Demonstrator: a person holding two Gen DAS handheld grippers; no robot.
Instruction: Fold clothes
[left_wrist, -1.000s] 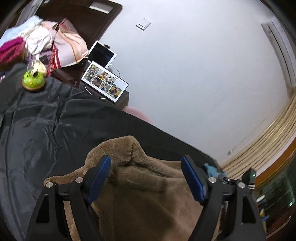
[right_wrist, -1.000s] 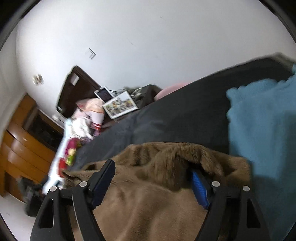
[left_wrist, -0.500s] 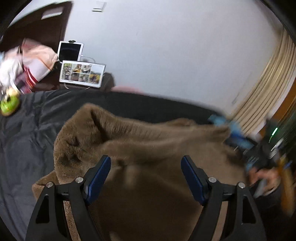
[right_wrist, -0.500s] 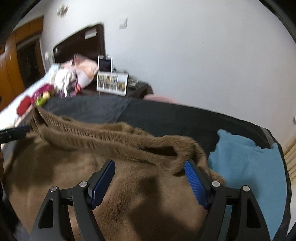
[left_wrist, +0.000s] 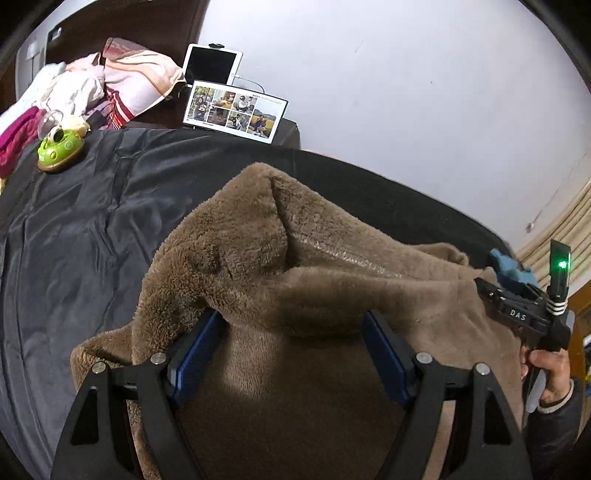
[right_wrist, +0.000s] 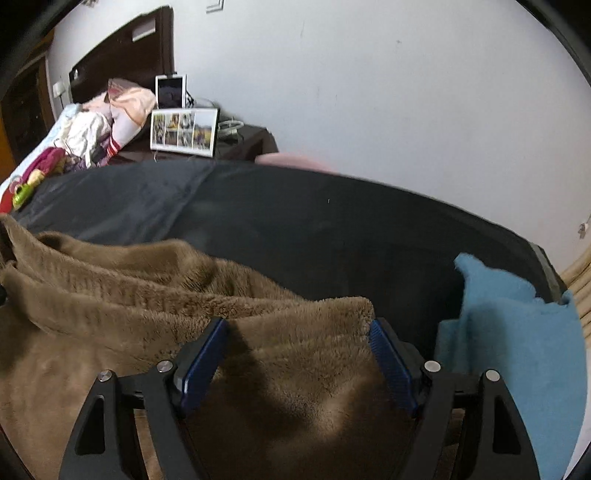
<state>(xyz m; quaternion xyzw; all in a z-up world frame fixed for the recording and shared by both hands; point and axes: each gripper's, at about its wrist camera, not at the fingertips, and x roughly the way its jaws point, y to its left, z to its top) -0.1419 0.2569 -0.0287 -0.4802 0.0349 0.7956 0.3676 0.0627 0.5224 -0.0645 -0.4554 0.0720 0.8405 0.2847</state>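
A brown fleece garment (left_wrist: 332, 266) lies bunched on the black bed sheet (left_wrist: 74, 229). My left gripper (left_wrist: 291, 321) points down at it with its jaws wide, and a thick fold drapes over the tips of both blue pads. At the right edge of that view a hand (left_wrist: 550, 373) holds the black body of the other gripper. My right gripper (right_wrist: 297, 326) has its jaws opening, with the garment's (right_wrist: 110, 295) fluffy edge lying loosely between the pads. A blue fleece cloth (right_wrist: 509, 332) lies just to its right.
A green toy (left_wrist: 59, 151) sits on the sheet at the far left. Beyond it are a pile of clothes (left_wrist: 92, 88), a photo display (left_wrist: 236, 110) and a tablet (left_wrist: 214, 66) against the white wall. A beige curtain (left_wrist: 565, 221) hangs at the right.
Both grippers have sunk toward the brown garment and rolled more level. The fold now covers the left pad tips. The right gripper moved along the garment's edge.
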